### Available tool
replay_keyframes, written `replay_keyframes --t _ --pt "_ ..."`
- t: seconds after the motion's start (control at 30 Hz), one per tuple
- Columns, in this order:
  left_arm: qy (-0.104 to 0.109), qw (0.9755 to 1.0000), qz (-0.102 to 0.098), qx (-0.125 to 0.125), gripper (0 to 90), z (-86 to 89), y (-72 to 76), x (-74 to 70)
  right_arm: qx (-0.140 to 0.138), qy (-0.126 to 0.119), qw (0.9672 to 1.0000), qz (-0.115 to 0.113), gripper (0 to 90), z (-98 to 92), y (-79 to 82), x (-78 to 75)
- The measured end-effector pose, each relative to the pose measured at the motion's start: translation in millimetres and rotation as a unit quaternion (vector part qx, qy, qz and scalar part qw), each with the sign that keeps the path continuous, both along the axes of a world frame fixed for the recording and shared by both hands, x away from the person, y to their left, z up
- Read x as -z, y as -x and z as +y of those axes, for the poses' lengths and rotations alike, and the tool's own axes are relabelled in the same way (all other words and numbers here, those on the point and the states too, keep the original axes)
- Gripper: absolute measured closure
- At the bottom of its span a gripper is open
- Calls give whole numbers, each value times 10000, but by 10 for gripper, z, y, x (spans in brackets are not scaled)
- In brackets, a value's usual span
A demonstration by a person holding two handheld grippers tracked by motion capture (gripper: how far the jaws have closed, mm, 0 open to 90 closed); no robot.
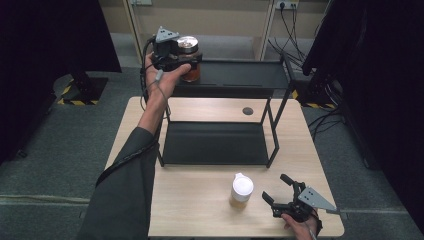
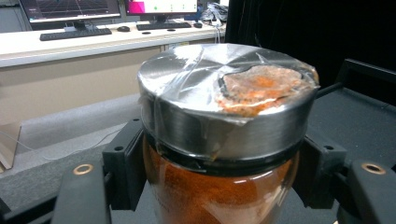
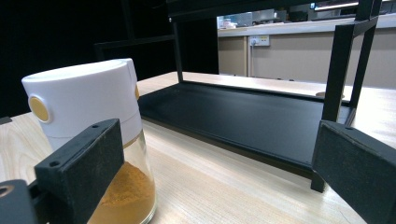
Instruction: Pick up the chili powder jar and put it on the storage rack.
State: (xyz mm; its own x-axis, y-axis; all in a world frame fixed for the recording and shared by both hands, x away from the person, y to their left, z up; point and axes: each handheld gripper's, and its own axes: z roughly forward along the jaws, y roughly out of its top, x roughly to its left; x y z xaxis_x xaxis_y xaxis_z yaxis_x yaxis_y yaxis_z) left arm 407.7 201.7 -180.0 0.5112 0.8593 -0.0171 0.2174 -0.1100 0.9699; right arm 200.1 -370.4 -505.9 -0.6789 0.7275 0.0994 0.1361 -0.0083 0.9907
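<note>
The left gripper (image 1: 186,61) clamps the spice jar (image 1: 189,59) above the rack's top shelf (image 1: 240,75). The right gripper (image 1: 280,189) rests with its jaws apart beside the white-capped jar (image 1: 242,190).

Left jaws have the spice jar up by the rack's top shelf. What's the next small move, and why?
Probably lower the spice jar onto the top shelf and only then open the left gripper. The jaws clamp the jar just under its metal lid, and it sits at the shelf's left end, seemingly not yet resting on it. The right gripper waits open beside the white-capped jar.

White-cap jar (image 1: 242,190) on table (image 1: 200,200), monitors (image 2: 159,7) in bg
</note>
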Motion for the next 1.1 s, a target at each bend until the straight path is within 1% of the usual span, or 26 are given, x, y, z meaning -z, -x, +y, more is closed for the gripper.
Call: replay_keyframes --t 0.17,0.23,0.27,0.3,0.37,0.4,0.5,0.63,0.7,0.77,0.83,0.97,1.03,1.1 --pt "19 10000 -48 -13 300 -4 6 26 -4 1 10000 -2 27 0 0 0" --pt "30 9999 -109 -4 297 -6 12 50 -1 -4 10000 8 27 1 -2 1" --pt "54 9999 -130 -27 273 -14 16 58 -4 -3 10000 8 27 1 -2 0" --pt "71 9999 -108 -72 219 -27 22 53 -6 2 10000 1 27 1 -1 0" --pt "82 9999 -69 -90 169 -32 29 43 -5 3 10000 -1 27 0 0 -1" --pt "83 9999 -83 -104 143 -36 40 43 -1 -1 10000 5 27 -1 1 -1" --pt "89 9998 -61 -158 88 -41 71 28 7 2 10000 -5 27 -1 2 0" --pt "156 9996 -45 -224 38 -19 112 22 -3 13 10000 -13 27 2 1 0" --pt "213 9996 -51 -203 26 4 128 28 -2 12 10000 -12 27 1 2 0" --pt "185 9996 -56 -185 20 19 145 26 3 11 10000 -7 27 1 2 -1" --pt "256 9996 -36 -100 20 54 150 38 1 18 10000 -11 27 2 2 -1" --pt "211 9998 -45 10 15 79 196 58 4 19 10000 -11 27 3 0 0" --pt "192 9998 -73 15 17 79 235 65 2 26 10000 -15 27 5 2 -2" --pt "275 9996 -102 52 17 103 266 77 4 27 10000 -12 27 5 3 -2"
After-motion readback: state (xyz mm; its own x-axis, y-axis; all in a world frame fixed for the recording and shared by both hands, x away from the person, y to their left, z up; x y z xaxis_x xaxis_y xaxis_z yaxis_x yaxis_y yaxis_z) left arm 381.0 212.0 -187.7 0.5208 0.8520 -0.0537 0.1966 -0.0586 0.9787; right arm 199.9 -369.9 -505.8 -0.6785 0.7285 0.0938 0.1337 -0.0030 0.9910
